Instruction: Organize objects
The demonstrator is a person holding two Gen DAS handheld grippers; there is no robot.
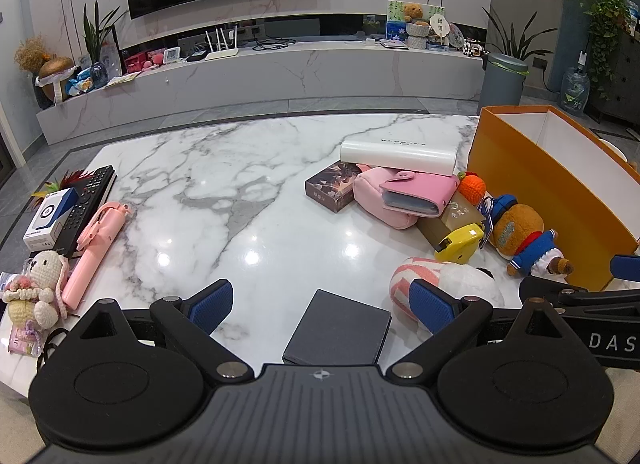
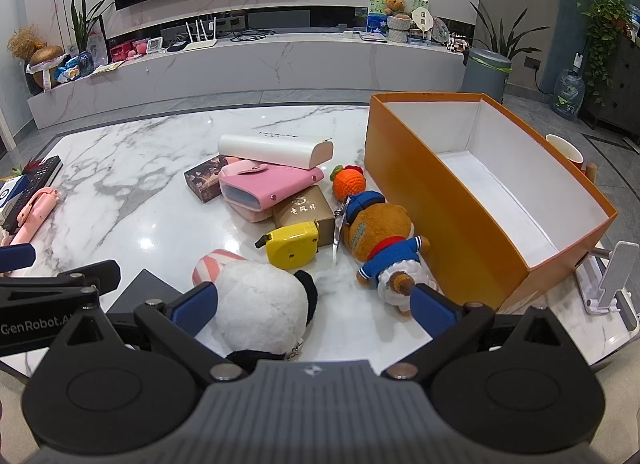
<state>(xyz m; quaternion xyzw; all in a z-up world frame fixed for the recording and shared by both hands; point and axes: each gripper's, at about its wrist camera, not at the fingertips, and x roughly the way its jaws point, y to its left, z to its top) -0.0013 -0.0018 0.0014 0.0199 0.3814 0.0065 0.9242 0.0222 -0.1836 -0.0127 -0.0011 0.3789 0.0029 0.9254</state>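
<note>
The white plush panda [image 2: 260,308] is framed just ahead between the wide-spread fingers of the right hand-held gripper [image 2: 314,306], the orange box [image 2: 432,200] to its right, nothing pinched.

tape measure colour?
Yellow tape measure, with a black tip; clearest in the right wrist view.

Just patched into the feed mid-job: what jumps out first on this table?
The big open orange cardboard box with its white, empty inside, at the table's right. Beside it lies a jumble: a brown plush bear in a blue sailor outfit, a yellow tape measure, a pink snap wallet. A white-and-black plush toy sits between the right gripper's open jaws.
</note>
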